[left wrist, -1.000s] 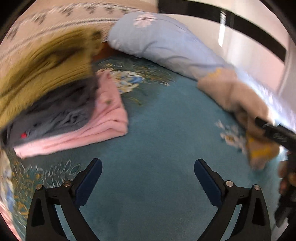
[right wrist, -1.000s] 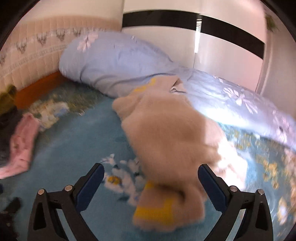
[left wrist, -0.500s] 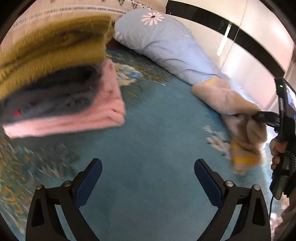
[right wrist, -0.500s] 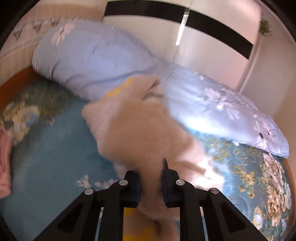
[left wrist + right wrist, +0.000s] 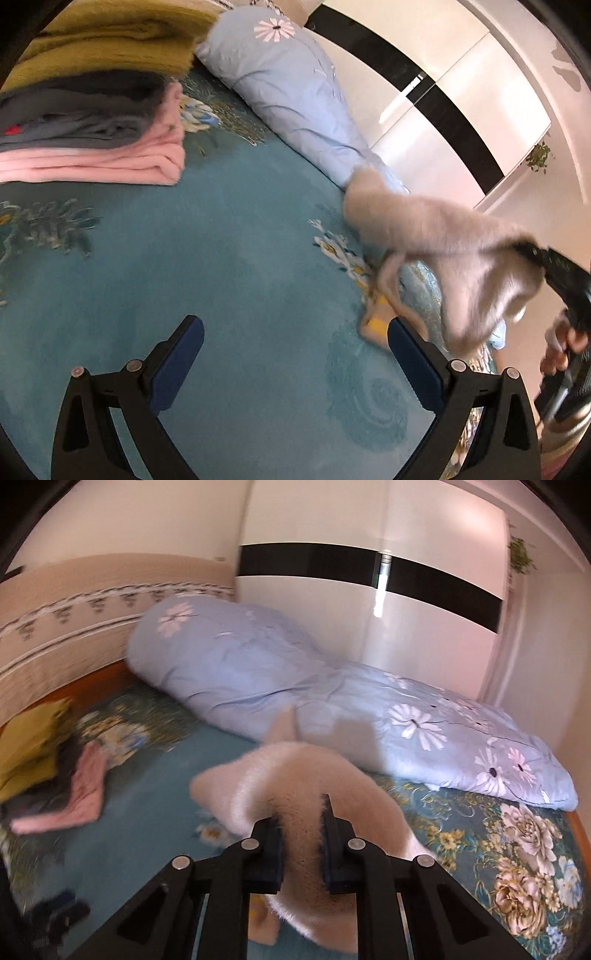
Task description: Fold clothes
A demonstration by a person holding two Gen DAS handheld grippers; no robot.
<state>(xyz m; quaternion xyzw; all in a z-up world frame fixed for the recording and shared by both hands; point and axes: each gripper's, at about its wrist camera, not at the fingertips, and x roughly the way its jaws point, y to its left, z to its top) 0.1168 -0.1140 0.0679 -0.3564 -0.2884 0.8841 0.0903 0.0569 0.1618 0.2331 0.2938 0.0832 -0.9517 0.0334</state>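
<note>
The right hand-held gripper, just closed and clamped on the fuzzy beige sweater, holds it trailing leftward to the bed, where the left hand-held gripper gapes empty alongside.

The black two-finger right gripper has just closed its jaws onto the fluffy beige garment, while the black left gripper with blue pads gapes wide beside that garment, empty.
</note>
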